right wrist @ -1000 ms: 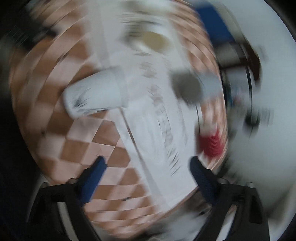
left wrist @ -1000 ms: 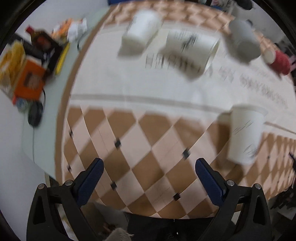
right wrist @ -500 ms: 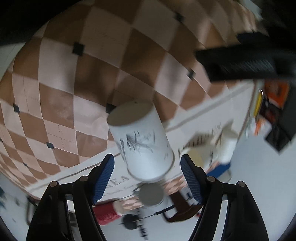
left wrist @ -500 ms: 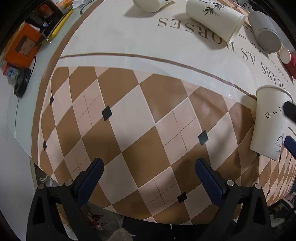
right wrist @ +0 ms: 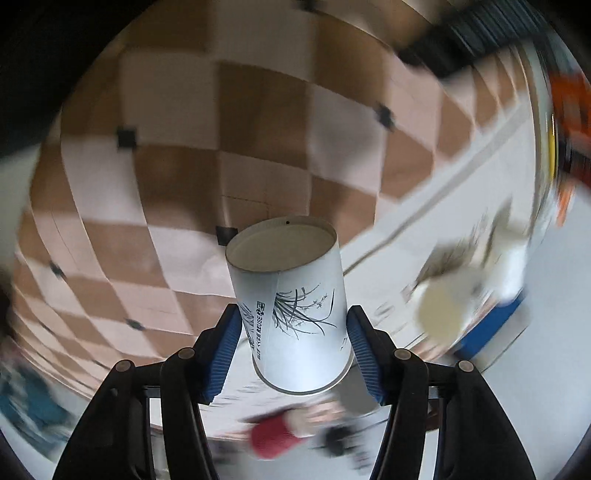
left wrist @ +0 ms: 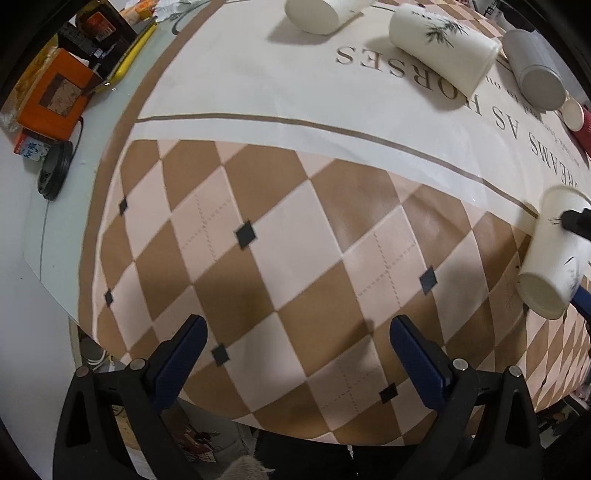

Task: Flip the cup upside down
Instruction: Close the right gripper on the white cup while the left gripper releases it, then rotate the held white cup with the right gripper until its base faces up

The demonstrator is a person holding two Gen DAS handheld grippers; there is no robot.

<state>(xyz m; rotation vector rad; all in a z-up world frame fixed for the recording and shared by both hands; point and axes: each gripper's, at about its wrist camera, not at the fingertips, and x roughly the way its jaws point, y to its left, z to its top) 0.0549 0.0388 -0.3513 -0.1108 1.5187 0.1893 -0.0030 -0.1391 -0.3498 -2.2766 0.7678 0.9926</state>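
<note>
A white paper cup with an ink plant print (right wrist: pixel 295 314) sits between the blue pads of my right gripper (right wrist: pixel 293 332), which is shut on its sides. Its flat bottom points away from the camera and its rim toward it. In the left wrist view the same cup (left wrist: pixel 554 262) shows at the far right, tilted over the checked cloth (left wrist: pixel 280 236), with the right gripper's dark fingers on it. My left gripper (left wrist: pixel 295 347) is open and empty, low over the near part of the cloth.
Two white paper cups (left wrist: pixel 325 13) (left wrist: pixel 443 48) lie on their sides at the far end, beside a grey cup (left wrist: pixel 535 70) and a red cup (left wrist: pixel 585 125). An orange box (left wrist: pixel 55 96) and other clutter lie left of the cloth.
My right gripper has closed on the cup and turned with it, so its bottom now faces away. The left gripper has hardly moved in the last half second.
</note>
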